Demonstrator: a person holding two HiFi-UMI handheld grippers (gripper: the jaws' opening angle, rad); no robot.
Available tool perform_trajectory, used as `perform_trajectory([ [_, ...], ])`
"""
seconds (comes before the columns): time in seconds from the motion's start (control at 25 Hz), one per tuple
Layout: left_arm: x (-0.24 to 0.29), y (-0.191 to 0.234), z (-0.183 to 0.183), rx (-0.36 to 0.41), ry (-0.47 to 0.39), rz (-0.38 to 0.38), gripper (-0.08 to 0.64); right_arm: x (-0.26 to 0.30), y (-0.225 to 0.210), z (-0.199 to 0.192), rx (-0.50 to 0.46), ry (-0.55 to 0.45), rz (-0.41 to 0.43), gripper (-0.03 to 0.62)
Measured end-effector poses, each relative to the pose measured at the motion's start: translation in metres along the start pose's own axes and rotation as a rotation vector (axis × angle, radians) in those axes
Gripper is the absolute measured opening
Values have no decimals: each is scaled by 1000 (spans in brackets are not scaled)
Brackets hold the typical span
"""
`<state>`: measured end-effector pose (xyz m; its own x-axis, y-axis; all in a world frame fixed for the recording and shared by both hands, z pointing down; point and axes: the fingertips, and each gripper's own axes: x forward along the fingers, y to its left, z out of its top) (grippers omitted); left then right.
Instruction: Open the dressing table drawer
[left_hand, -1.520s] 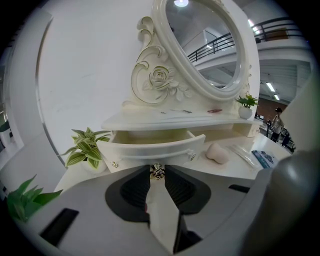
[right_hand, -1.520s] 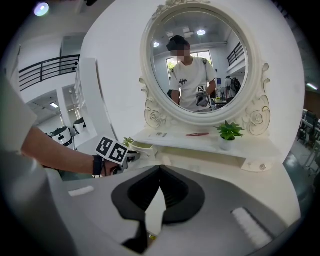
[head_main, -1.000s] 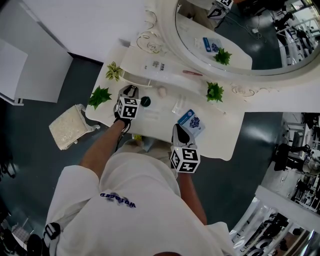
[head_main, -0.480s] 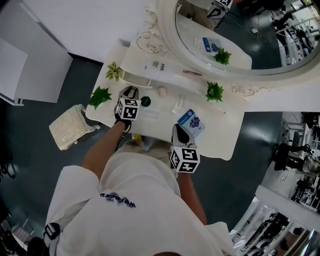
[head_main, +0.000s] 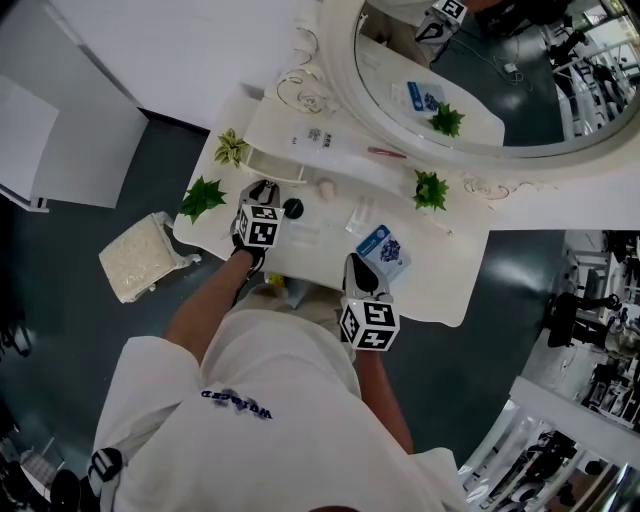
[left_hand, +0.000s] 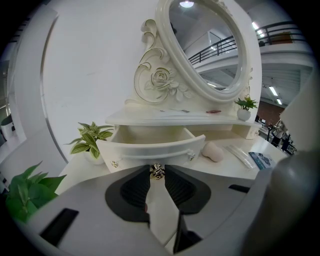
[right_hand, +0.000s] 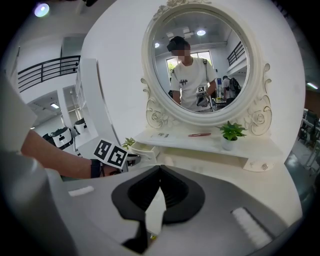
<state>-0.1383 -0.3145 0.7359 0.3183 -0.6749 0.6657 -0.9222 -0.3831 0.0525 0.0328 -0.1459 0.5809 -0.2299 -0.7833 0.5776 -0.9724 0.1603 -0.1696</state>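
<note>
A small leafy plant (left_hand: 90, 137) stood just left of the drawer (left_hand: 150, 149). A pink puff (left_hand: 213, 151) lay right of it on the desk (left_hand: 222, 167). The drawer stuck out toward the person, long side running left to right. It was smooth, white and curved. The left gripper's (left_hand: 156, 168) jaws pinched its tiny gold knob (left_hand: 157, 172). The right gripper's (right_hand: 160, 167) jaws were squeezed together, empty.
</note>
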Motion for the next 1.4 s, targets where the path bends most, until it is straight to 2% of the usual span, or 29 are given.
perform_trajectory([
  [1.4, -9, 1, -6, 5, -1, -9, 97, 1, 7, -1, -5, 5, 8, 11],
])
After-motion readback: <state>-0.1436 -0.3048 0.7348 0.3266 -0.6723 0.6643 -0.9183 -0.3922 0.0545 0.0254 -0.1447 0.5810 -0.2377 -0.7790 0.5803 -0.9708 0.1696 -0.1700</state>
